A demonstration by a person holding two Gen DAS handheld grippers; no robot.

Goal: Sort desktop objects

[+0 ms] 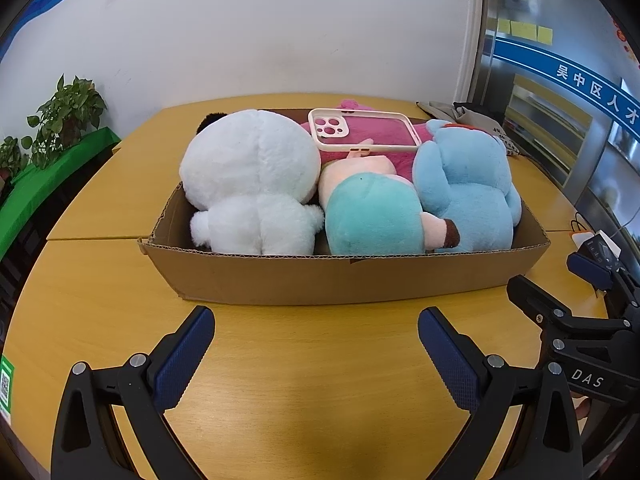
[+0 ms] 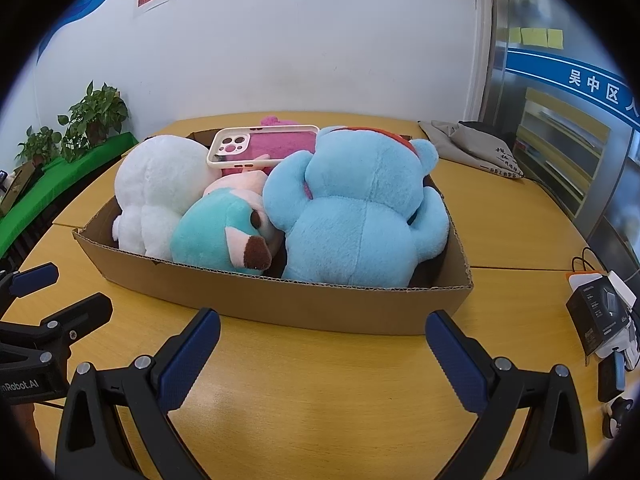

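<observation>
Wooden table (image 1: 312,360) lies under both claws, left (image 1: 316,332) and right (image 2: 322,336), angled downward, wide, empty.

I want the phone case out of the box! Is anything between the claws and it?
Yes. The box's front wall and the plush toys, white, teal and blue, sit before the phone case. Both open claws, left and right, hover over bare table.

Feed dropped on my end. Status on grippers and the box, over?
Left gripper and right gripper open, empty, above the table. Box full of plush toys, phone case on top. Nothing in the way.
</observation>
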